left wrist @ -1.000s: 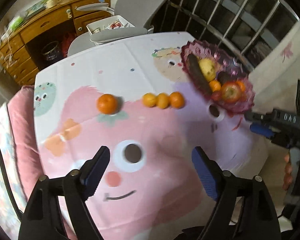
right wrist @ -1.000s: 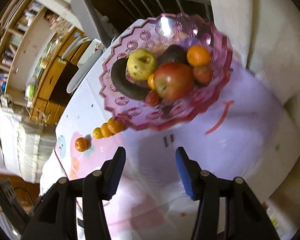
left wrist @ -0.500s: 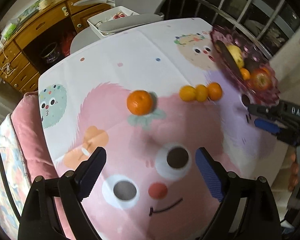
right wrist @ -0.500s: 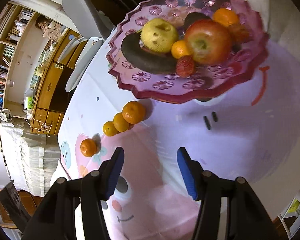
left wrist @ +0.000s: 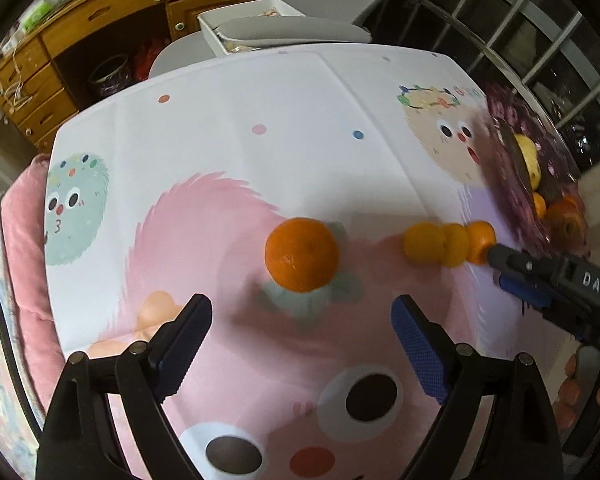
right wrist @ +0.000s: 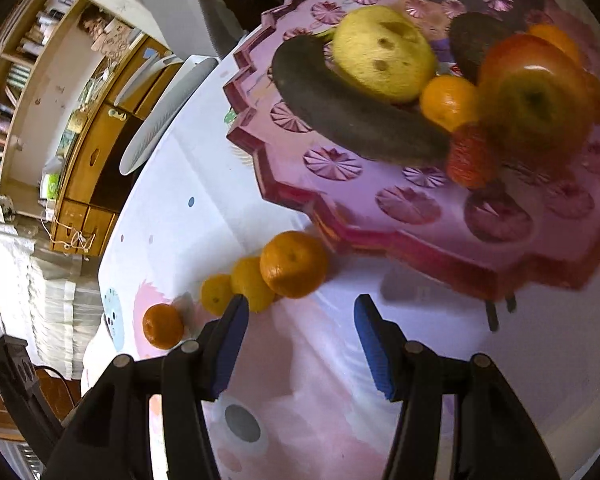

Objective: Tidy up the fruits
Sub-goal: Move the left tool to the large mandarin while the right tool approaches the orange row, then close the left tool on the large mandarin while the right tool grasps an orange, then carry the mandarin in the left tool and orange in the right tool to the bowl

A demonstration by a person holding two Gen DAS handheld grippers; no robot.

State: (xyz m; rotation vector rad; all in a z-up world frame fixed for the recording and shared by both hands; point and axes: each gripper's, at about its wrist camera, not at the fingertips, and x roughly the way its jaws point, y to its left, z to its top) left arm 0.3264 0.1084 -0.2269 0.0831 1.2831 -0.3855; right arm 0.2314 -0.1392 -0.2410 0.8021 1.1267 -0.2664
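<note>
A single orange (left wrist: pixel 301 254) lies on the cartoon tablecloth just beyond my open, empty left gripper (left wrist: pixel 300 352). To its right sits a row of three small oranges (left wrist: pixel 448 243), also in the right wrist view (right wrist: pixel 268 276). My right gripper (right wrist: pixel 298 340) is open and empty, its fingers close in front of the nearest orange of the row (right wrist: pixel 294 263). It shows in the left wrist view (left wrist: pixel 540 280) at the right. A purple glass fruit dish (right wrist: pixel 416 208) at the far right holds an apple (right wrist: pixel 536 100), a yellow fruit, a dark long fruit and small oranges.
The table (left wrist: pixel 260 128) carries a pink and white cloth. A grey chair (left wrist: pixel 292 32) and a white tray (left wrist: pixel 236 28) stand behind it, with a wooden cabinet (left wrist: pixel 100 36) beyond. A pink cushion (left wrist: pixel 20 240) lies at the left edge. A window grille (left wrist: pixel 540 40) is at the right.
My left gripper has moved forward toward the single orange, which now looks larger. My right gripper has moved closer to the row of three oranges and the dish.
</note>
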